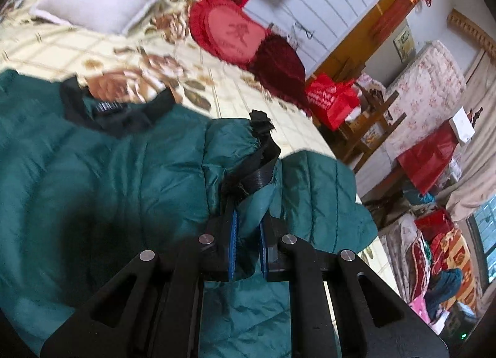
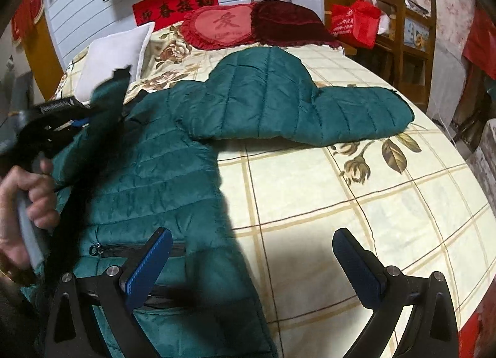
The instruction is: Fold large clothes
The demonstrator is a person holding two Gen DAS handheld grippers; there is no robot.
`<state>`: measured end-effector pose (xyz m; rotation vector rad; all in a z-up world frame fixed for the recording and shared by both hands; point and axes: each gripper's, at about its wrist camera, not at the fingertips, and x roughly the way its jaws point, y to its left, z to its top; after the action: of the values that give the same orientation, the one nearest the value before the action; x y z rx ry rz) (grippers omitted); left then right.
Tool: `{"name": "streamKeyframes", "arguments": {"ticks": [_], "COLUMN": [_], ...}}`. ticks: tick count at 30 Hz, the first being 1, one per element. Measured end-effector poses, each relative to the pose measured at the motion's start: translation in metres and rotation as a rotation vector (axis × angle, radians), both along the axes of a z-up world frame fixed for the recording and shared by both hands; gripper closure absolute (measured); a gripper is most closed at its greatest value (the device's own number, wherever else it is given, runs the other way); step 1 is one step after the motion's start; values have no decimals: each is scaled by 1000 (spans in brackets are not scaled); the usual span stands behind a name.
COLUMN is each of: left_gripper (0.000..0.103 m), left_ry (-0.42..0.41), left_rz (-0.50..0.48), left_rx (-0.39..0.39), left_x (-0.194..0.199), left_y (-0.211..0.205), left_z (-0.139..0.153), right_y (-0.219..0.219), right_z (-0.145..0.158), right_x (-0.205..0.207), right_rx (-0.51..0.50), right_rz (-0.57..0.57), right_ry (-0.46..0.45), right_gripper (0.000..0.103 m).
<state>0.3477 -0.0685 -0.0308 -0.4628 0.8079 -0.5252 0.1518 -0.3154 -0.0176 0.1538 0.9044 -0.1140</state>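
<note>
Teal quilted puffer jacket (image 2: 173, 165) sprawls on the floral bed (image 2: 356, 203); left gripper (image 1: 248, 234) pinches its sleeve cuff (image 1: 245, 153) mid-fold, right gripper (image 2: 252, 265) gapes empty, sleeve likely next crossing toward 9 o'clock.

Jacket (image 2: 173, 172) runs off the bottom edge — left gripper (image 2: 73, 121) blurred, its jaws hidden.

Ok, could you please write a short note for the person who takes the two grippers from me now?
Left gripper: shut on the sleeve cuff of the green jacket, lifted over the body.
Right gripper: open, holding nothing, over the jacket's hem edge and the bedsheet.
Jacket lies on the bed; hood and the other sleeve are spread flat.
Done: one sleeve is being folded in.
Left: lay it down, fold the other sleeve, hood and body.
</note>
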Motion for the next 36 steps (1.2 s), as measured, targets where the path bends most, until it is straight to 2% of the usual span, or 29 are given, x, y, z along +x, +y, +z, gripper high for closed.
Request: {"name": "streamKeyframes", "arguments": {"ticks": [5,9,12,14,16,19,24,27,29,33,36], "left_gripper": [93,92,75,57,48,48,48,48,48,48,48], "left_ry": [54,101,135,133,118,91,16,-1,6,2,-11], "left_rz": [-43,-49,-64,-80,-72,-67,49,170,263,363,390], "left_rx": [39,62,42,10,10,1,103,174,226,280,285], "left_x": [4,3,0,-7,-17,-29,-42,-43,-38,-24,-17], "left_y": [-20,-18,-13,-8,1,23,94,153,192,238,249], "left_z": [-19,-28,-27,-22,-13,1,24,28,28,25,23], "right_y": [1,1,-1,0,2,10,41,69,98,155,192], "right_z": [1,-1,-1,-1,0,2,12,22,28,31,20], "right_x": [2,3,4,5,6,9,20,33,49,93,134], "right_rx": [9,9,18,12,8,-8,-51,-48,-40,10,65], "right_rz": [0,-6,-25,-38,-50,-60,-35,60,174,308,361], "right_ry": [-3,6,5,1,-8,-19,-75,-145,-175,-190,-181], "right_gripper": [0,0,0,0,0,0,0,0,0,0,0]}}
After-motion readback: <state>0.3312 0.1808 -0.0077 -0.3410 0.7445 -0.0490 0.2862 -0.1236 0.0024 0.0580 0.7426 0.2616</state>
